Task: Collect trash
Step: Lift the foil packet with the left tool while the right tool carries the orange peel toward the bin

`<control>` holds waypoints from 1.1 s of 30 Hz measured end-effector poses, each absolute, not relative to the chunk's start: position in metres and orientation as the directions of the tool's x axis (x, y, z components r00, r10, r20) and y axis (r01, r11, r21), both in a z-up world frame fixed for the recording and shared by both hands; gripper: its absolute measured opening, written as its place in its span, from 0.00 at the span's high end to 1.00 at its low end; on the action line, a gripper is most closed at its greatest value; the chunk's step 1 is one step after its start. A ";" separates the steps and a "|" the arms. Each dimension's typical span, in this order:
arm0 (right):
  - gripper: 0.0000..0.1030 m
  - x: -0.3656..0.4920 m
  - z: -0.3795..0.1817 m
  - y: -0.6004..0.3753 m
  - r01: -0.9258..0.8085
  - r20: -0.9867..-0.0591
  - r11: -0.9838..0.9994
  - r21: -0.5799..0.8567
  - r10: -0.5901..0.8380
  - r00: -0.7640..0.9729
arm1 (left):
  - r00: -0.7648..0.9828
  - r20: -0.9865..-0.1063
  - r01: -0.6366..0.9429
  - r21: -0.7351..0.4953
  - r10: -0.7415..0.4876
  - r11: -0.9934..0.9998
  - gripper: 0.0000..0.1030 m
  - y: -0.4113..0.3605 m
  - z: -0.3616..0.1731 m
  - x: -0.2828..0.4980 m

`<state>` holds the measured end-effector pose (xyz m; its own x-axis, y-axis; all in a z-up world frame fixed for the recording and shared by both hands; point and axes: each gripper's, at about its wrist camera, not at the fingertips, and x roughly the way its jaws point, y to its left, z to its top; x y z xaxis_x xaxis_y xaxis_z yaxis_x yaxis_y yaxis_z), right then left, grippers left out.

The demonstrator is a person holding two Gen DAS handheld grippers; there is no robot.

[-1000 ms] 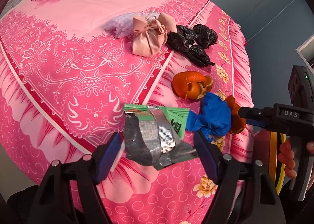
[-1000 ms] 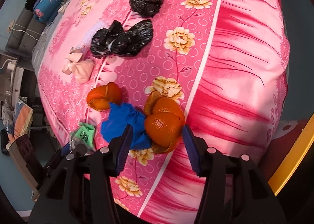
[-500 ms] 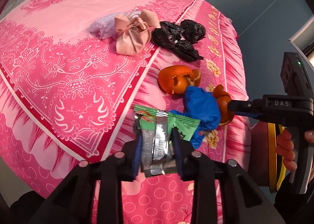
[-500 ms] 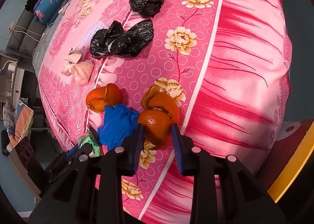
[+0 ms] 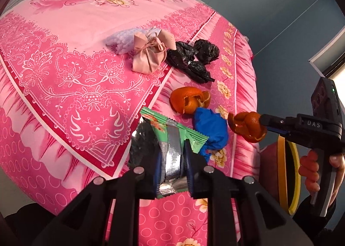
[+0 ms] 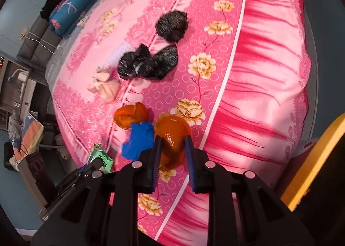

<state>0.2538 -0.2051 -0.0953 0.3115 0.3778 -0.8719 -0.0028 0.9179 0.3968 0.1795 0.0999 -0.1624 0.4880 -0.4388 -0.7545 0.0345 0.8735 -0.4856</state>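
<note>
**A:** What is the room like, and what are you holding?

**B:** You stand at a bed under a pink flowered bedspread, with blue-grey walls behind. Going left to right: your left gripper has just been closing, and its pads now pinch a green and silver snack wrapper, lifted off the cover. Your right gripper has likewise just been closing and now clamps an orange peel, clear of the bed.

**A:** Which step is this?

**B:** I judge the pick-up done. Next, carry both pieces to a bin; a yellow-rimmed container at the far right may be it, though its inside is hidden. A second peel, a blue wad and black bags remain on the bed.

**A:** Do the views differ?

**B:** Only the left shows your hand on the right handle; only the right shows pillows at the bedhead.
</note>
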 end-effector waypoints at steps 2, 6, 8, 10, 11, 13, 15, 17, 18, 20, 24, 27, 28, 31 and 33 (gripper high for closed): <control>0.81 0.248 -0.083 -0.208 -0.019 -0.859 0.914 0.405 0.388 0.336 | 0.500 -0.746 0.036 -0.489 -0.439 0.871 0.83 0.102 -0.158 0.177; 0.81 0.235 -0.062 -0.213 -0.045 -0.840 0.916 0.400 0.385 0.383 | 0.521 -0.735 0.036 -0.488 -0.433 0.872 0.83 0.108 -0.148 0.171; 0.82 0.229 -0.052 -0.215 -0.065 -0.831 0.917 0.395 0.386 0.401 | 0.528 -0.732 0.031 -0.489 -0.430 0.872 0.83 0.110 -0.143 0.169; 0.82 0.225 -0.046 -0.218 -0.074 -0.823 0.912 0.403 0.396 0.407 | 0.534 -0.727 0.028 -0.495 -0.432 0.868 0.83 0.113 -0.140 0.167; 0.82 0.224 -0.044 -0.219 -0.078 -0.819 0.909 0.408 0.403 0.409 | 0.539 -0.726 0.026 -0.494 -0.428 0.869 0.83 0.114 -0.137 0.166; 0.82 0.221 -0.040 -0.222 -0.084 -0.812 0.904 0.420 0.415 0.410 | 0.546 -0.722 0.026 -0.492 -0.424 0.870 0.83 0.114 -0.133 0.163; 0.82 0.216 -0.036 -0.227 -0.088 -0.805 0.900 0.427 0.423 0.417 | 0.554 -0.716 0.027 -0.494 -0.424 0.869 0.83 0.115 -0.127 0.162; 0.82 0.211 -0.032 -0.231 -0.091 -0.798 0.898 0.430 0.426 0.427 | 0.562 -0.711 0.029 -0.495 -0.423 0.869 0.83 0.116 -0.122 0.161; 0.82 0.207 -0.028 -0.234 -0.092 -0.792 0.896 0.434 0.428 0.435 | 0.568 -0.708 0.034 -0.490 -0.420 0.871 0.83 0.115 -0.118 0.160; 0.82 0.202 -0.023 -0.240 -0.096 -0.780 0.892 0.442 0.435 0.450 | 0.574 -0.706 0.039 -0.483 -0.415 0.875 0.83 0.114 -0.113 0.159; 0.82 0.189 -0.005 -0.256 -0.102 -0.746 0.882 0.460 0.447 0.495 | 0.592 -0.700 0.052 -0.463 -0.400 0.885 0.83 0.108 -0.098 0.155; 0.82 0.178 0.010 -0.268 -0.109 -0.715 0.874 0.473 0.453 0.533 | 0.605 -0.689 0.079 -0.446 -0.399 0.891 0.83 0.101 -0.082 0.152; 0.82 0.175 0.015 -0.272 -0.112 -0.705 0.872 0.476 0.455 0.545 | 0.611 -0.684 0.093 -0.438 -0.398 0.894 0.83 0.097 -0.075 0.150; 0.82 0.162 0.033 -0.286 -0.119 -0.664 0.864 0.490 0.458 0.591 | 0.620 -0.672 0.122 -0.427 -0.405 0.896 0.83 0.086 -0.060 0.147; 0.82 0.155 0.043 -0.295 -0.123 -0.641 0.859 0.497 0.459 0.615 | 0.624 -0.664 0.146 -0.420 -0.413 0.896 0.83 0.078 -0.051 0.145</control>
<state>0.1552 -0.2947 0.0431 0.6146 0.4591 -0.6415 -0.1231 0.8590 0.4969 0.1449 0.0776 -0.0508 0.6235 -0.4125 -0.6641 0.1456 0.8959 -0.4198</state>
